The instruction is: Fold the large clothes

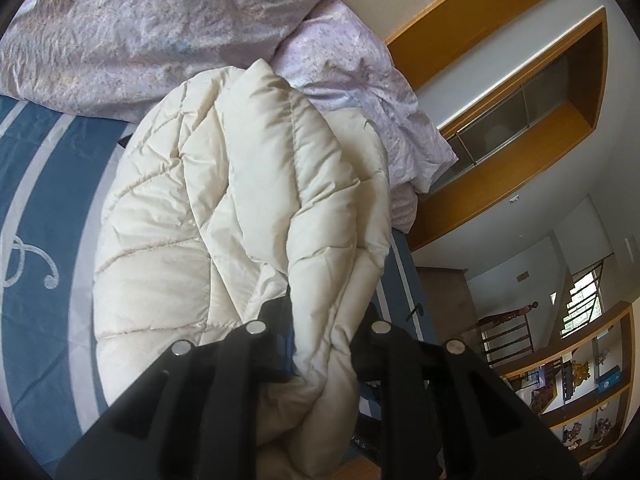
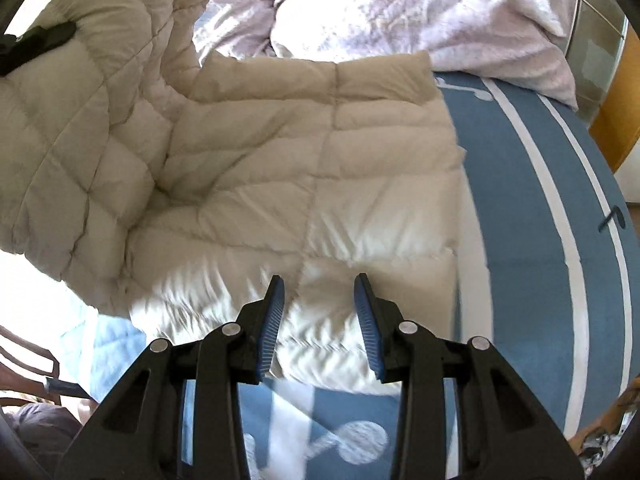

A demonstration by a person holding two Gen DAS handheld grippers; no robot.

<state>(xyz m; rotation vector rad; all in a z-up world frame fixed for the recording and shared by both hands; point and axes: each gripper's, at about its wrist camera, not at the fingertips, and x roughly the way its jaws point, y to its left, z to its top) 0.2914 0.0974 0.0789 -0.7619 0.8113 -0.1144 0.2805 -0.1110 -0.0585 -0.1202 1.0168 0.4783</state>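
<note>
A cream quilted puffer coat (image 2: 312, 168) lies partly spread on the blue bed cover (image 2: 532, 208). My left gripper (image 1: 326, 316) is shut on a bunched fold of the coat (image 1: 240, 208) and holds that side lifted off the bed; it shows as a black shape (image 2: 36, 46) at the upper left in the right wrist view. My right gripper (image 2: 320, 296) is open and empty, just above the coat's near edge. Its blue-padded fingers (image 2: 274, 320) touch nothing.
A crumpled lilac duvet (image 2: 420, 8) lies at the far side of the bed, also in the left wrist view (image 1: 140, 24). Beyond the bed are a wooden frame (image 1: 516, 92), shelves with objects (image 1: 580, 392) and a stair rail. A chair edge (image 2: 24, 360) is at lower left.
</note>
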